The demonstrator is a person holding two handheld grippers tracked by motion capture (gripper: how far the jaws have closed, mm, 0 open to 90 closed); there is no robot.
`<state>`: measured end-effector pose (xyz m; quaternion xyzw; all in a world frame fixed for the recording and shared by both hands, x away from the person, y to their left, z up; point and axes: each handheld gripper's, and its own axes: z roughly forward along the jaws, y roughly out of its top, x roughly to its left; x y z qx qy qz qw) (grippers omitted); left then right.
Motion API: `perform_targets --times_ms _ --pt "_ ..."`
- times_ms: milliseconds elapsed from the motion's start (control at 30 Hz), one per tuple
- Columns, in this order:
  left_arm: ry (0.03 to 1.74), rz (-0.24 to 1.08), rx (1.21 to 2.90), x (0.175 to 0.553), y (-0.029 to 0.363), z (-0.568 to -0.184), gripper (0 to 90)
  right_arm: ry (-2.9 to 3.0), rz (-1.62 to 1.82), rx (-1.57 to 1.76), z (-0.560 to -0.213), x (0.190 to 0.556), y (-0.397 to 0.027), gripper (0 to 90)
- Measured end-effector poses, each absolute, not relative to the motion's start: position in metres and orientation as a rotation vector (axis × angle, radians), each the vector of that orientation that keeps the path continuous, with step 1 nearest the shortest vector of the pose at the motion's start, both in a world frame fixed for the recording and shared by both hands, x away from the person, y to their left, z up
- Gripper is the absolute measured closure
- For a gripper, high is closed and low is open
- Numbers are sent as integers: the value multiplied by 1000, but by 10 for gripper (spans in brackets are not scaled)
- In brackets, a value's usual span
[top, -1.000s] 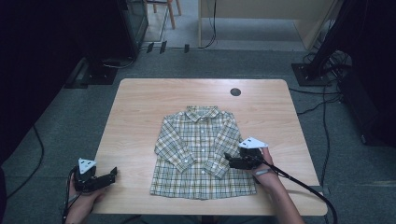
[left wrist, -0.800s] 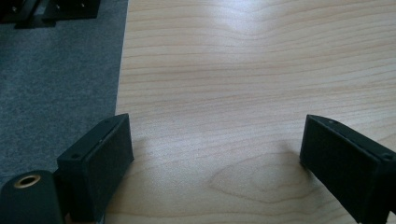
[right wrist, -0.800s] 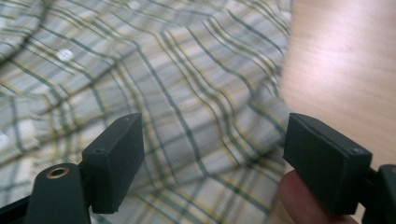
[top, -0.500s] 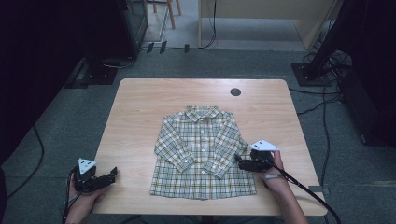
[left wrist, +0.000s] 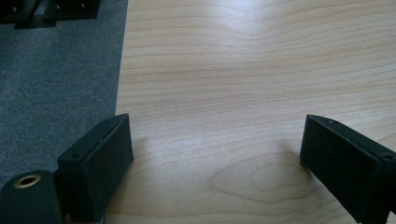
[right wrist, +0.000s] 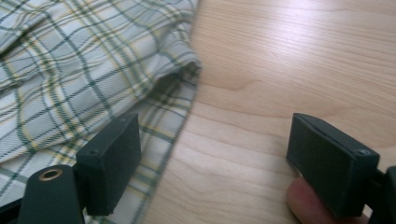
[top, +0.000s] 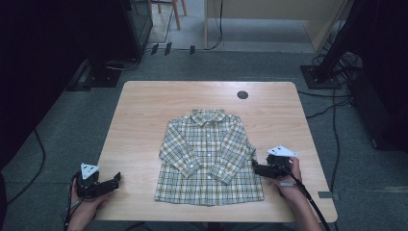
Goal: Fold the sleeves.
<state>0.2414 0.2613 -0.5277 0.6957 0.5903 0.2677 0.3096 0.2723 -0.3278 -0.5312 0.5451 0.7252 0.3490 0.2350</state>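
Plaid green-and-yellow cotton shirt (top: 208, 159) lies flat on the pale wooden worktop (top: 144, 120); right gripper (top: 256, 166), jaws apart, sits beside its right hem; left gripper (top: 115, 180) gapes empty near-left.

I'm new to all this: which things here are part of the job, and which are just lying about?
Part of the job: plaid shirt; right gripper, open beside its edge; left gripper, open over bare table.

Just about: black disc; floor cables.
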Motion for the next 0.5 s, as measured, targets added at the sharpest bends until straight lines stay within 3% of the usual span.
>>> perform_targets --times_ms 500 --pt "1559 708 1838 241 261 -528 97 1975 906 1516 -532 261 -353 113"
